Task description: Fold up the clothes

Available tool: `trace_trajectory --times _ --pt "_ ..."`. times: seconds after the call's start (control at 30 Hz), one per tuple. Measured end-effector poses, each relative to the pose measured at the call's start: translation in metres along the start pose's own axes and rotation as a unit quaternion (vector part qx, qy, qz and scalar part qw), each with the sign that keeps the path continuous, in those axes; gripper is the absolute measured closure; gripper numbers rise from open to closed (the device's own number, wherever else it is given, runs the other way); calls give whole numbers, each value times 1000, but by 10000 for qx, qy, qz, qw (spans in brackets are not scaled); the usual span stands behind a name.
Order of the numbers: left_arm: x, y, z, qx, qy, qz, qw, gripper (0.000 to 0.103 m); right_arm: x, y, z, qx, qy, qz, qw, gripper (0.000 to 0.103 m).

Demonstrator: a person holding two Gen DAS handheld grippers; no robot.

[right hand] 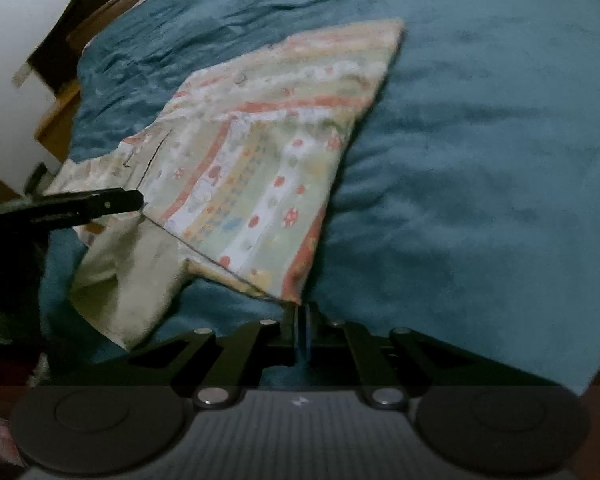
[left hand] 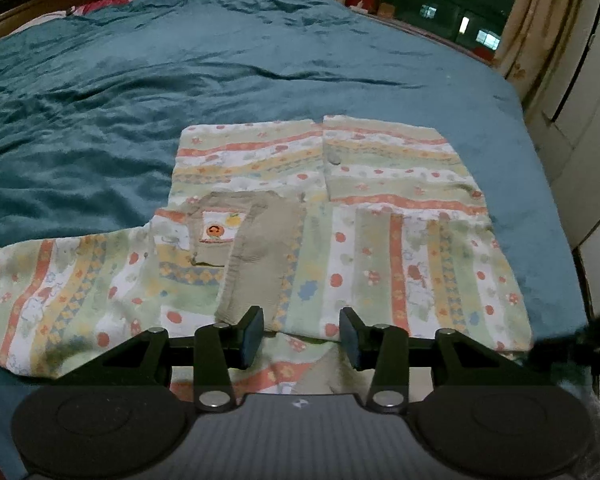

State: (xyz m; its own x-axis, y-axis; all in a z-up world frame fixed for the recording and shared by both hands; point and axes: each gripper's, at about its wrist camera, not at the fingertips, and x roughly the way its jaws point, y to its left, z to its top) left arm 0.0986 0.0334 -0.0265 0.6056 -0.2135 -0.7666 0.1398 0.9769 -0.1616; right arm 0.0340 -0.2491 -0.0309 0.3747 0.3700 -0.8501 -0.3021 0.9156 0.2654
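Left gripper (left hand: 302, 334), at the bottom centre of its frame, with jaws spread and nothing between the pads; its tips sit over the near edge of the striped shirt (left hand: 292, 220). Shirt lies on the teal bedspread (left hand: 140, 92), filling the lower middle of the left wrist view, one sleeve reaching toward the lower left and a khaki collar (left hand: 256, 248) near centre (small cartoon label beside it). Right gripper (right hand: 302, 330), bottom centre of its own frame, with jaws pressed together, pinching the shirt's corner (right hand: 288, 296), which is drawn taut toward it. Left gripper's dark finger (right hand: 100, 202) enters from the left edge of that view, touching the cloth. Curtains (left hand: 520, 40) hang upper right.
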Motion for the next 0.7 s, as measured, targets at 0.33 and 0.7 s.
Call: trace_trajectory --times 0.33,0.7 --pt "-21 27 -3 -358 -182 257 9989 58 6 33 65 -1064 -676 -297 9916 83" --pt "-48 123 -13 -1400 -416 1282 9809 57 55 45 89 -1073 -632 -494 9910 83"
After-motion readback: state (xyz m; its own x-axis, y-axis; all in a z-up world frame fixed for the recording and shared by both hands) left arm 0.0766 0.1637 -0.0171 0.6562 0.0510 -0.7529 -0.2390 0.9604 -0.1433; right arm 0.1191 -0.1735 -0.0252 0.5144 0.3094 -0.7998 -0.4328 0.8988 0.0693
